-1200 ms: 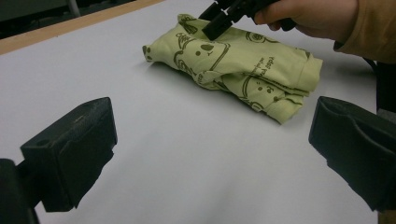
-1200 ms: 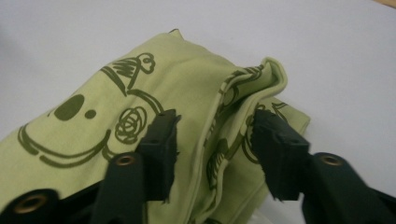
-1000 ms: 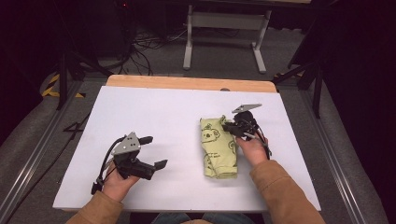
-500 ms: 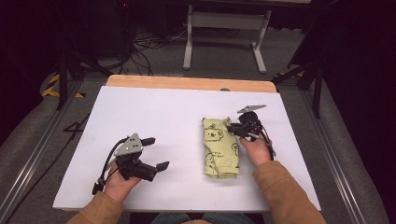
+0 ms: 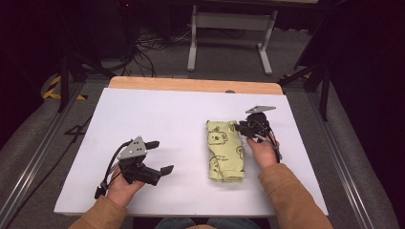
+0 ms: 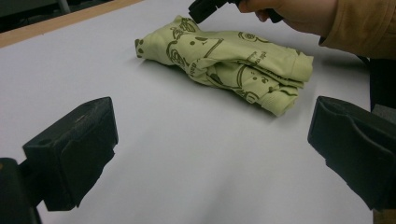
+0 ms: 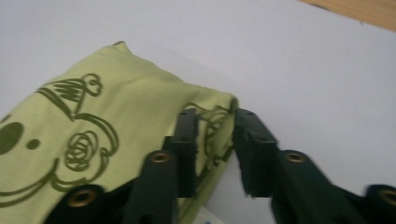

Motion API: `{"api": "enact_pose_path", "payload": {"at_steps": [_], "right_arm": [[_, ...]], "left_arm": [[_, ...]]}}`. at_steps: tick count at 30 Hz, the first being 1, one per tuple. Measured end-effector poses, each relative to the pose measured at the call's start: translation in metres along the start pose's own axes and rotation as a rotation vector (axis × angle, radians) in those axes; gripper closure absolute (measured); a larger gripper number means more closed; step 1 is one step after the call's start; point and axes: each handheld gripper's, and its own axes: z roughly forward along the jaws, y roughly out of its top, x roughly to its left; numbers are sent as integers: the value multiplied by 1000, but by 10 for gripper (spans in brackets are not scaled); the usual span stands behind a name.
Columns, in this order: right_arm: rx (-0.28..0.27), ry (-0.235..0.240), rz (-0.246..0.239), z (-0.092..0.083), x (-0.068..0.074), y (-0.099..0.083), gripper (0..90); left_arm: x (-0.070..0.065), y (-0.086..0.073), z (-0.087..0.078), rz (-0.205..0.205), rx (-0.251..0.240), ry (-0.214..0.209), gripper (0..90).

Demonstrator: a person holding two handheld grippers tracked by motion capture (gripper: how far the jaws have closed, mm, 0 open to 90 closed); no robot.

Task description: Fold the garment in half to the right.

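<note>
A folded pale green cloth (image 5: 225, 150) printed with dark cartoon animals lies right of the table's middle, its long side running away from me. My right gripper (image 5: 240, 128) is at its far right corner. In the right gripper view the jaws (image 7: 215, 135) stand a little apart with the cloth's (image 7: 93, 116) corner edge between them; they have just been closing. The pads do not visibly press on it. My left gripper (image 5: 162, 156) rests near the front left, open wide with nothing between its jaws (image 6: 210, 140). It faces the cloth (image 6: 224, 56) and the right gripper (image 6: 205, 7) beyond.
The white table top (image 5: 143, 109) has a wooden strip (image 5: 191, 85) along its far edge. Beyond it stand a grey table frame (image 5: 229, 28) and floor cables (image 5: 148, 45). A metal rail (image 5: 33, 162) runs beside the table's left side.
The right gripper has shifted slightly at the cloth's far right corner. The left hand and its gripper have kept still.
</note>
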Motion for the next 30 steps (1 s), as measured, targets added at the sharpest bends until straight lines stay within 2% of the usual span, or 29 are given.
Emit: {"api": "enact_pose_path", "payload": {"at_steps": [3,6,9,11,13,14,15,17,19,22,30], "right_arm": [[-12,-9,-54,4,10,6,876],[-17,-23,-80,11,14,9,898],[-8,-43,-76,23,11,11,899],[29,-74,-71,33,5,7,899],[58,-77,-56,38,-1,3,899],[50,-61,-37,38,-5,1,899],[48,-63,-25,38,-6,2,900],[56,-104,-43,36,-6,2,899],[72,-117,-50,36,-8,1,891],[58,-102,-21,30,-11,1,867],[-2,-66,-55,5,-3,7,796]], "left_arm": [[0,-1,1,-2,3,-2,24],[0,-1,1,0,5,-3,25],[0,-1,1,4,4,-3,25],[0,-1,0,3,2,-4,25],[1,-2,0,2,1,-6,25],[1,-2,0,3,2,-6,26],[1,-2,0,3,2,-6,26],[1,-2,1,2,4,-6,26],[1,-2,1,2,5,-6,26],[1,-2,1,-1,3,-4,26],[3,-3,-3,4,-5,16,26]]}}
